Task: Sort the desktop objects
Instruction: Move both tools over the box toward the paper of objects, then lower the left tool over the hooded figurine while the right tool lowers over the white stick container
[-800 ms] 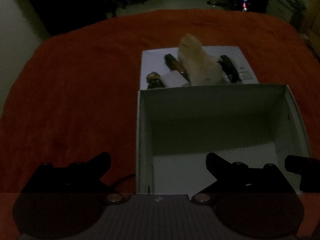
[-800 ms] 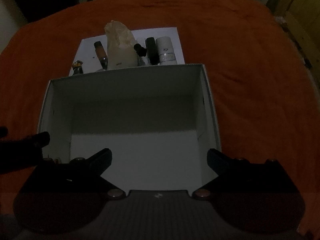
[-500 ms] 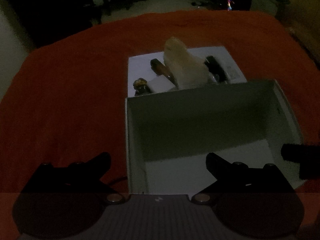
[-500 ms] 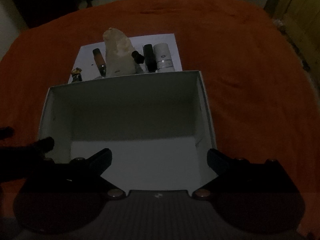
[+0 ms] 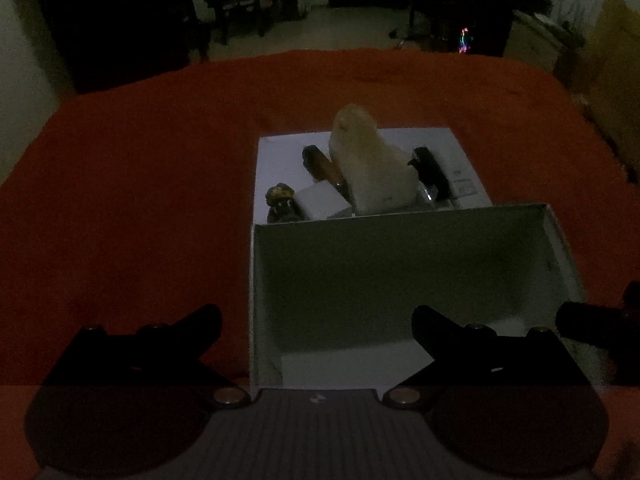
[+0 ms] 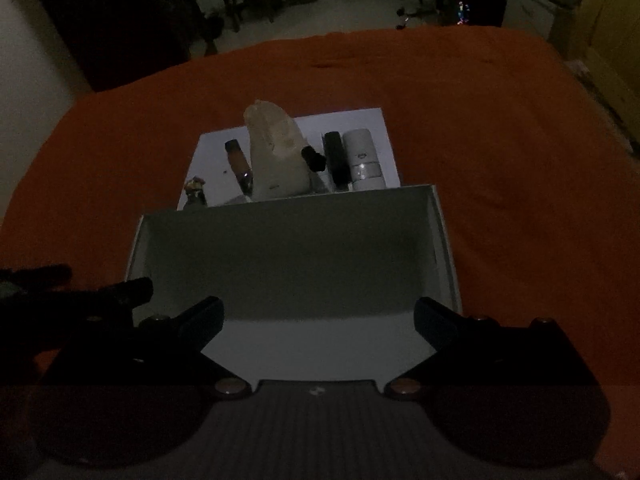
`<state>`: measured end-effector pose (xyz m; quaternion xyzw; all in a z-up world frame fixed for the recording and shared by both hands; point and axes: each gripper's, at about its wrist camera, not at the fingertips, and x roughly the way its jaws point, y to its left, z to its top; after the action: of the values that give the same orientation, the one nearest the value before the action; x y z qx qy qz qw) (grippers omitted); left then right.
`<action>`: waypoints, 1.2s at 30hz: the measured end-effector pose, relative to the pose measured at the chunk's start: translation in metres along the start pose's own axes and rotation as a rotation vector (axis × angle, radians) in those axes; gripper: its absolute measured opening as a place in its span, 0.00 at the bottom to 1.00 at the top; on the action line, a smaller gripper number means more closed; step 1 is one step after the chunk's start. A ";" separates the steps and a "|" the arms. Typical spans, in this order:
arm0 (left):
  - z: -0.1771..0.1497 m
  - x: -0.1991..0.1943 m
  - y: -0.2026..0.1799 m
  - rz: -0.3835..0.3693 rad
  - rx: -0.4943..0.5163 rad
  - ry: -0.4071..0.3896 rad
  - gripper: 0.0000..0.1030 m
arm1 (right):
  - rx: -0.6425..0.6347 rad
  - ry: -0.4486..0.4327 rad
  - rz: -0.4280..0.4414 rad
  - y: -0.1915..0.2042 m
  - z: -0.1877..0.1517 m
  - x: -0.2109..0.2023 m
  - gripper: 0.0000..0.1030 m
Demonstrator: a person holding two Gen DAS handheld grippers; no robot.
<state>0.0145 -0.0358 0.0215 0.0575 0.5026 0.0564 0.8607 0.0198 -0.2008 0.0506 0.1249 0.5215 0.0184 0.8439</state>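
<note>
The left hand-held gripper [image 5: 316, 320] hovers over the near left corner of an open white cardboard box [image 5: 404, 216], its jaws spread wide apart and holding nothing. The right hand-held gripper [image 6: 319, 316] hovers over the near edge of the same box [image 6: 288, 204], jaws likewise spread apart and holding nothing. The box rests on a table covered with an orange-red cloth [image 5: 132, 200]; nothing can be seen inside it.

Beyond the far wall of the box lies a white paper sheet [image 6: 360, 120] carrying the items to be sorted. A tall pale translucent bag-like object [image 6: 276, 152] stands at its centre. To its left lie a brown cylindrical tube [image 6: 238, 162] and a small dark figurine [image 6: 195, 189]. To its right are a small black knob-shaped piece [image 6: 313, 159], a black rectangular bar [image 6: 335, 158] and a white cylindrical bottle [image 6: 361, 159]. In the left wrist view a small white block [image 5: 320, 200] sits just beside the figurine [image 5: 281, 200].

The far wall of the box cuts off the near ends of these items. Lighting is dim; labels and fine detail cannot be read. Dark furniture [image 5: 236, 4] stands in the background.
</note>
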 end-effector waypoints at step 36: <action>0.133 0.077 0.126 -0.240 -0.320 -0.062 1.00 | -0.012 -0.276 -0.106 -0.032 0.106 -0.007 1.00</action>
<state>0.1629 0.0953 0.0396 -0.1384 0.4636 0.0306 0.8746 0.1070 -0.2527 0.0947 0.0933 0.4062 -0.0403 0.9081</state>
